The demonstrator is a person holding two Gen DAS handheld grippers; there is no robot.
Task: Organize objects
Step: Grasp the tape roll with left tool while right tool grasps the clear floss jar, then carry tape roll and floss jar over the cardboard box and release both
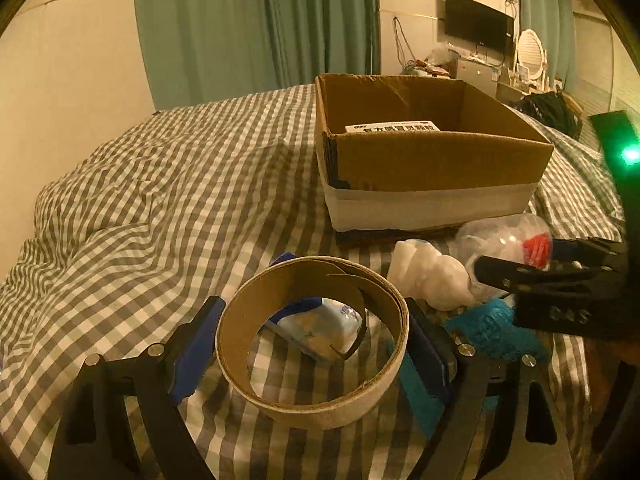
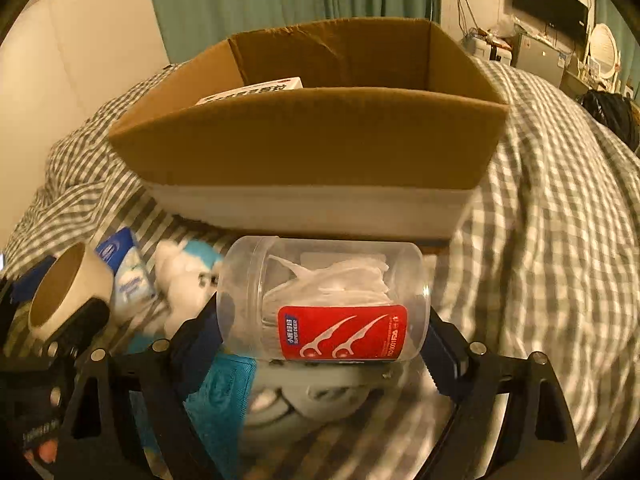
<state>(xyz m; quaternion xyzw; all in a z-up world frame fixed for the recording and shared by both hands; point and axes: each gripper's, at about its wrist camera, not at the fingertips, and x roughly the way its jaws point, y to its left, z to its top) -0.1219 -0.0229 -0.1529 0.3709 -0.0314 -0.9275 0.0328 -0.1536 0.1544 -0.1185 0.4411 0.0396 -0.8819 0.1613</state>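
Left tool (image 1: pixel 312 340) pinches the near-empty cardboard tape roll with a white outer layer (image 1: pixel 316 360) between its blue pads, held just above the grey-and-white checked bed cover (image 1: pixel 160 200). Right tool (image 2: pixel 324 340) clamps the clear plastic jar of white floss picks with a red label (image 2: pixel 324 300), lying sideways, close before the open brown cardboard box (image 2: pixel 312 140). Below sit a white plush toy (image 1: pixel 432 280), a blue tissue packet (image 2: pixel 128 272) and a teal cloth (image 1: pixel 496 332).

Green fabric curtains (image 1: pixel 256 20) hang at the far wall; a flat black wall-mounted television (image 1: pixel 478 26) is far right.
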